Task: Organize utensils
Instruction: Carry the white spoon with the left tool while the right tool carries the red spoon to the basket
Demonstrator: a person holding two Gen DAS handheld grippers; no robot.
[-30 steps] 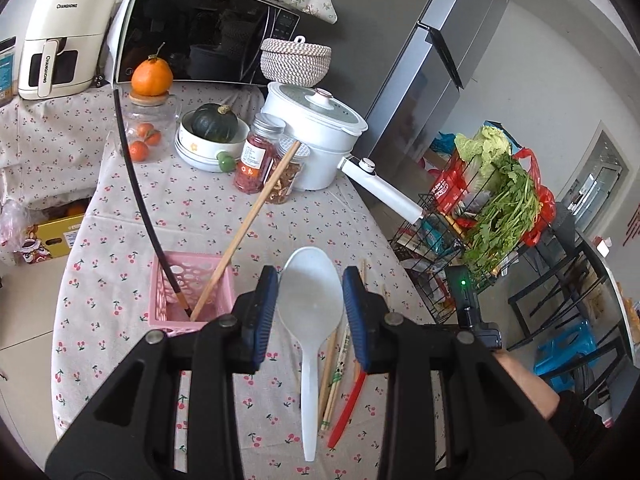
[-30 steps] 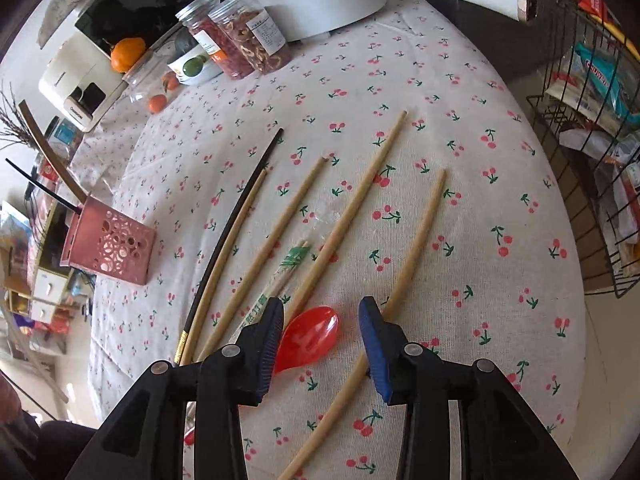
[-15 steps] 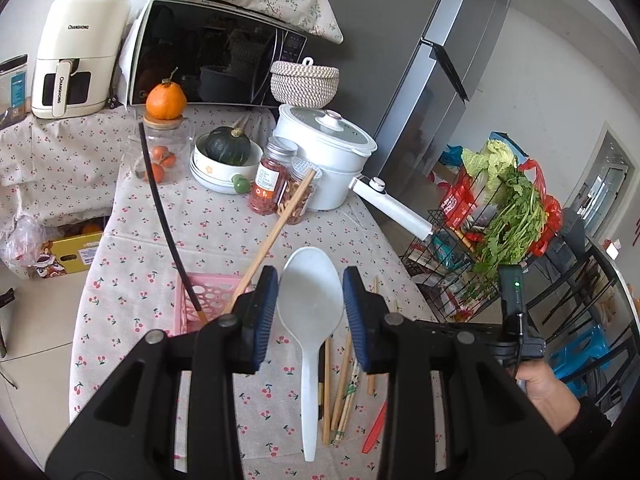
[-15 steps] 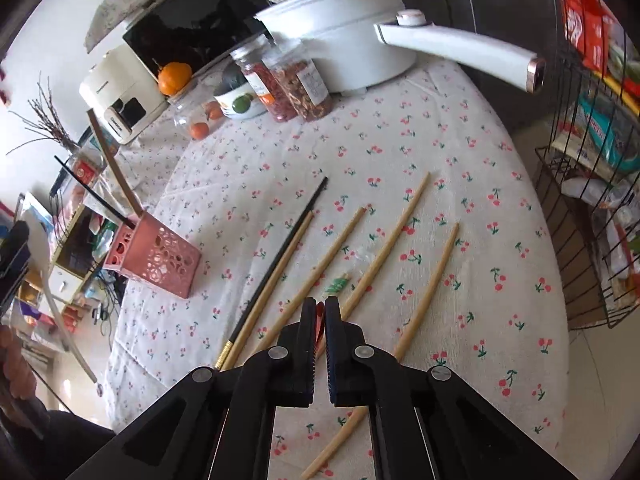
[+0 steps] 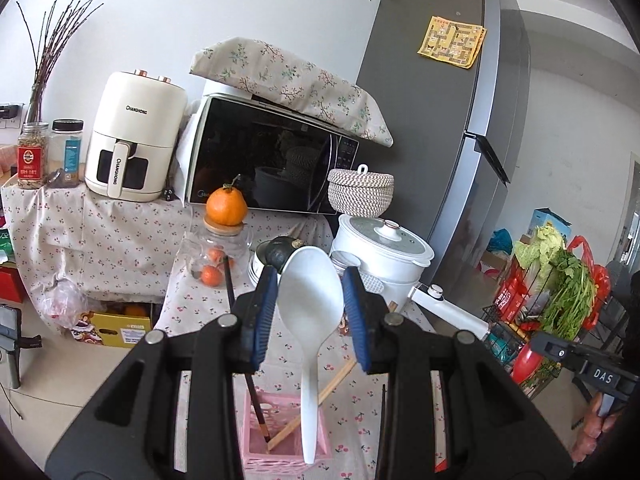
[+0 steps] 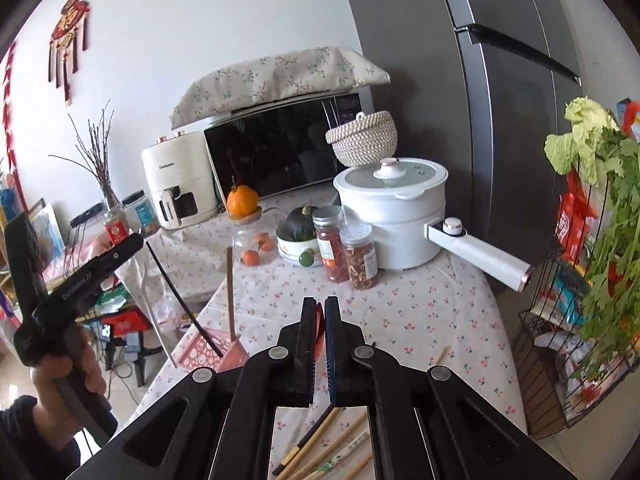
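Note:
My left gripper (image 5: 311,292) is shut on a white plastic spoon (image 5: 310,344), bowl up, handle hanging down to the pink perforated basket (image 5: 286,444). The basket holds a black chopstick (image 5: 240,340) and a wooden one (image 5: 320,396). My right gripper (image 6: 320,320) is shut on a red spoon (image 6: 319,322), seen edge-on between the pads and lifted above the table. Several wooden chopsticks (image 6: 332,452) lie on the cherry-print cloth below it. The basket also shows in the right wrist view (image 6: 208,354).
A white pot (image 6: 394,220) with a long handle, two spice jars (image 6: 346,252), a bowl with a squash (image 6: 298,240) and a fruit jar (image 6: 250,240) stand at the table's back. A wire vegetable rack (image 6: 580,320) is at the right.
Both grippers have risen and tilted up toward the room. The right gripper carried the red spoon off the table. The left gripper's white spoon now hangs over the pink basket.

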